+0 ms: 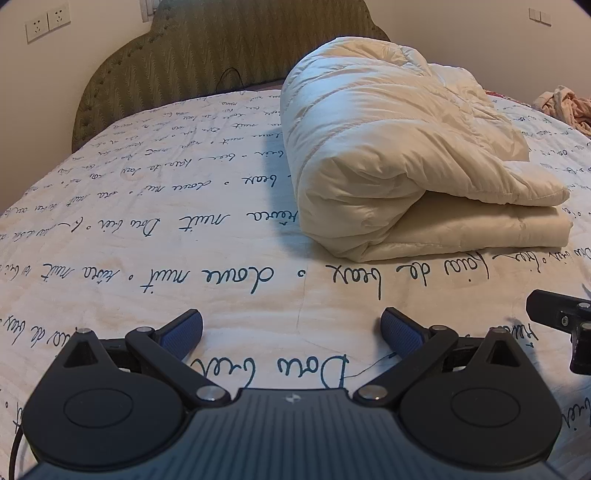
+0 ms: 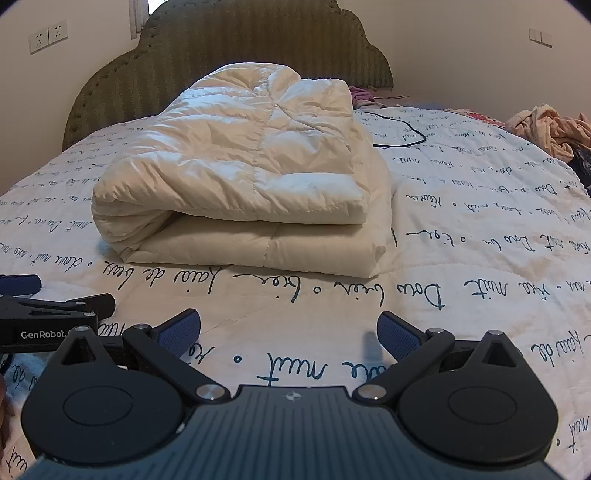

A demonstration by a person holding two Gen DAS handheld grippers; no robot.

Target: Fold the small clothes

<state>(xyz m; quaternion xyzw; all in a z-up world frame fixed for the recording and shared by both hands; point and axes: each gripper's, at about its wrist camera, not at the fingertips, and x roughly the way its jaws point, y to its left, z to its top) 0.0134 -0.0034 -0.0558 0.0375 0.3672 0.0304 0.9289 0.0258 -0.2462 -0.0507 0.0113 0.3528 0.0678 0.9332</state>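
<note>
A bed [image 1: 147, 229] fills most of both views, covered by a white spread printed with lines of dark cursive script. Behind it, along the top of each frame, stands an olive-green scalloped headboard [image 1: 207, 48] against a pale wall.

A folded cream duvet [image 2: 240, 177] lies on the spread, in the centre of the right wrist view and in the upper right of the left wrist view; it is doubled over, its rounded fold on the left.

The small clothes [image 2: 546, 129], a crumpled pinkish-beige heap, lie at the far right edge of the bed, in the upper right of both frames, well apart from both tools.

The left tool [image 1: 291, 328] sits at the bottom centre of its own view, released, its blue pads spread wide over bare spread and grasping nothing. The right tool [image 2: 288, 328] is likewise released and empty at the bottom centre of its view.

A black cable [image 2: 402, 129] trails across the spread right of the duvet. Two white wall sockets [image 1: 48, 22] show in the upper left.
</note>
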